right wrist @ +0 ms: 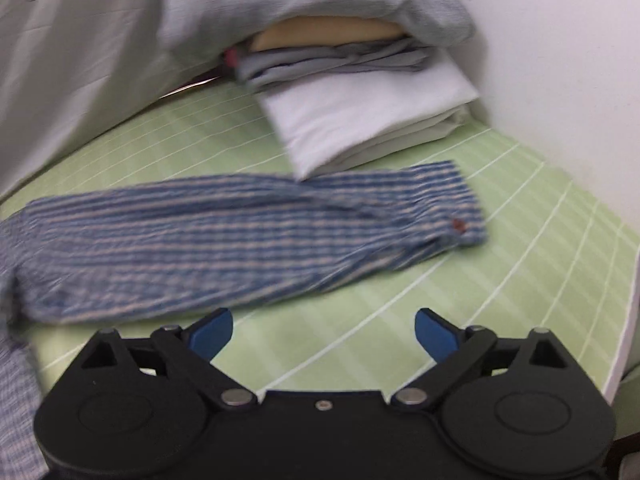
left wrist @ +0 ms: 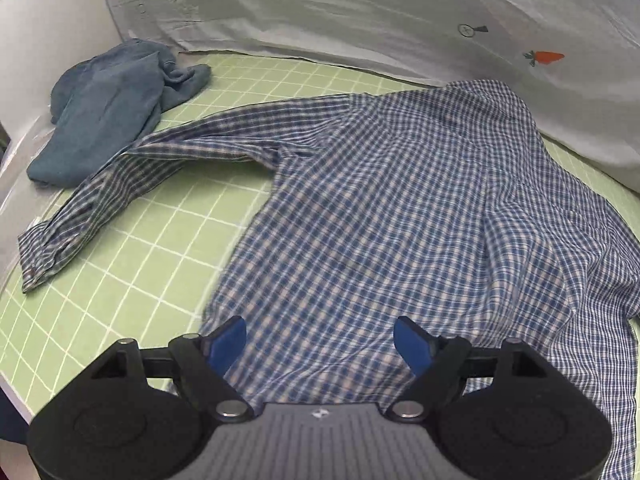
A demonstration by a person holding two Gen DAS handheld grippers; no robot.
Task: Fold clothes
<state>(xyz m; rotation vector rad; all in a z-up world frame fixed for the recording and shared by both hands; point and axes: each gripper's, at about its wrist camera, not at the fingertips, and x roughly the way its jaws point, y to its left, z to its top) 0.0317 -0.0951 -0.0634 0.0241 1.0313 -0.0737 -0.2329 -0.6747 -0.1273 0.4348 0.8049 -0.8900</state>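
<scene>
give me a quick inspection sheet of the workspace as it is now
surface: green grid mat, mostly covered by clothes
job's things: plaid shirt spread flat, not yet folded; one sleeve out to the left, the other sleeve out to the right
clutter: crumpled blue garment at the mat's left corner, partly under the left sleeve; pale shirt with a carrot print behind; folded stack at the right
grippers: left gripper open over the shirt's hem, holding nothing; right gripper open over bare mat, holding nothing
cables: nothing seen
surroundings: white wall on the right
</scene>
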